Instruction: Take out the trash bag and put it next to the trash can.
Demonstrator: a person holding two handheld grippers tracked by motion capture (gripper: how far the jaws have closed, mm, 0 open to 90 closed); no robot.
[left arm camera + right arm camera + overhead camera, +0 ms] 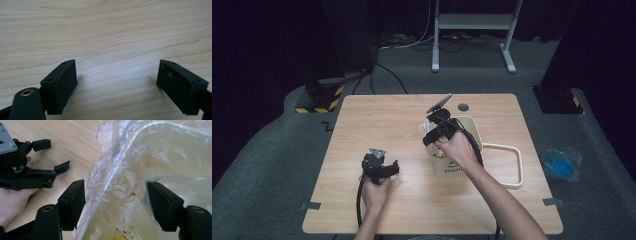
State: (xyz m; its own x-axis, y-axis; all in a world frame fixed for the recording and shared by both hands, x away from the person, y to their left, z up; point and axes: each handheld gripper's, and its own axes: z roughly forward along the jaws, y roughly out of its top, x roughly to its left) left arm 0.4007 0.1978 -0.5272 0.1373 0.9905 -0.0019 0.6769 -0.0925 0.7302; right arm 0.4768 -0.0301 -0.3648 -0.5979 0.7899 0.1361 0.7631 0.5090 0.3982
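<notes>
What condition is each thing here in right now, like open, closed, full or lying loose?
Left gripper: open, nothing between its jaws, low over the table.
Right gripper: open, jaws straddling the bin's rim.
Cream bin: upright, lined.
Clear plastic liner: crumpled, draped over the rim.
Blue bag: lying on the floor.

table [377, 210] wood | blue bag [560, 164] floor right | white stand [472, 22] behind

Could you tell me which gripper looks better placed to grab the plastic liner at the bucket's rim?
Right: the right gripper straddles the liner at the bucket; the left gripper is over bare table.
</notes>
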